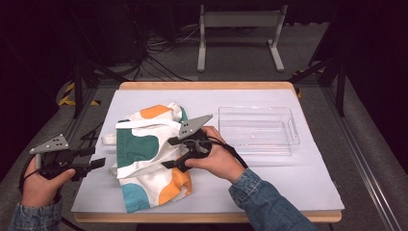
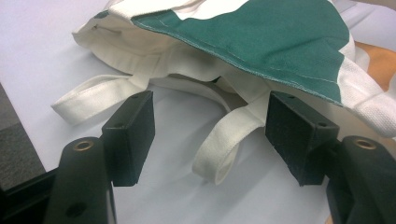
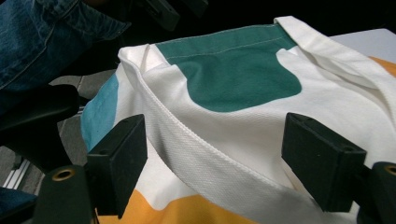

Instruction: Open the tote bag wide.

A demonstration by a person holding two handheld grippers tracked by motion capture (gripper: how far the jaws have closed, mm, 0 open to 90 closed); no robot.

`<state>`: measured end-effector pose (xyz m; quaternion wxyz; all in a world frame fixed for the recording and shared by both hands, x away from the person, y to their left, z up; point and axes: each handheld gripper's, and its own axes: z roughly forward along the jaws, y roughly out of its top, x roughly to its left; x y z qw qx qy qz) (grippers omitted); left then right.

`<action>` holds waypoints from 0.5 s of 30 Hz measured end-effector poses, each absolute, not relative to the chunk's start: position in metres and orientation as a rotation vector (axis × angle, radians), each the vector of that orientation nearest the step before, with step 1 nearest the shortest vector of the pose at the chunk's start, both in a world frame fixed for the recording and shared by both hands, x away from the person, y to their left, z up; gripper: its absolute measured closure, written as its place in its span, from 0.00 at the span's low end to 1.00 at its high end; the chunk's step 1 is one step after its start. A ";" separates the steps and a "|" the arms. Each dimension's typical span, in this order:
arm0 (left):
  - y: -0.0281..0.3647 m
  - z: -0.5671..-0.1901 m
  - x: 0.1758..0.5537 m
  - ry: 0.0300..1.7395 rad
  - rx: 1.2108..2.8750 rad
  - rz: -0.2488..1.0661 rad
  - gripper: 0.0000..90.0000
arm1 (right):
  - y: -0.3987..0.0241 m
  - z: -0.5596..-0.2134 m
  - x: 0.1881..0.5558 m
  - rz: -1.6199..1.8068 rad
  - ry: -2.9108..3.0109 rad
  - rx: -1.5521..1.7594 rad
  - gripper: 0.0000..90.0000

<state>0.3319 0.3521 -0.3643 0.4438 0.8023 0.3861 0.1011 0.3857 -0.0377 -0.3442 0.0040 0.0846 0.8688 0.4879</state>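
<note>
My right gripper (image 1: 166, 153) hangs over the middle of the tote bag (image 1: 144, 159), which lies crumpled on the white sheet (image 1: 288, 178) covering the table, left of centre. Its jaws stand apart; in the right gripper view they straddle one white strap (image 3: 196, 140) that runs across the bag's white, green and orange cloth, and the pads do not press on it. My left gripper (image 1: 98, 162) sits at the sheet's left edge, just beside the bag's open mouth, its jaws also apart. In the left gripper view a loop of white handle (image 2: 224, 144) lies on the sheet between them, touching neither pad, with a second handle (image 2: 93, 95) stretched out flat beyond the left jaw. To the right of the bag, apart from it, stands a clear plastic tray (image 1: 293, 130); I can see the sheet through its bottom and nothing in it.
</note>
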 end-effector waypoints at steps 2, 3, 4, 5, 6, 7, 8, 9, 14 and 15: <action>0.352 -0.365 0.332 0.957 1.991 0.250 0.38 | -0.035 -0.345 0.385 1.521 2.730 0.258 0.25; 0.352 -0.365 0.333 0.956 1.992 0.251 0.37 | -0.034 -0.346 0.385 1.520 2.732 0.253 0.25; 0.352 -0.365 0.333 0.959 1.991 0.250 0.37 | -0.033 -0.346 0.386 1.519 2.734 0.251 0.25; 0.352 -0.366 0.333 0.962 1.990 0.249 0.37 | -0.032 -0.347 0.385 1.517 2.736 0.252 0.25; 0.352 -0.366 0.333 0.962 1.990 0.250 0.37 | -0.032 -0.347 0.386 1.513 2.738 0.246 0.27; 0.352 -0.366 0.333 0.962 1.990 0.251 0.37 | -0.031 -0.348 0.385 1.505 2.746 0.238 0.33; 0.352 -0.365 0.333 0.959 1.991 0.252 0.37 | -0.031 -0.348 0.385 1.495 2.756 0.225 0.37; 0.352 -0.365 0.333 0.958 1.992 0.253 0.37 | -0.031 -0.348 0.385 1.484 2.771 0.212 0.40; 0.352 -0.366 0.333 0.962 1.991 0.252 0.37 | -0.032 -0.347 0.383 1.417 2.816 0.177 0.72; 0.352 -0.367 0.333 0.963 1.992 0.250 0.37 | -0.033 -0.347 0.383 1.403 2.828 0.167 0.84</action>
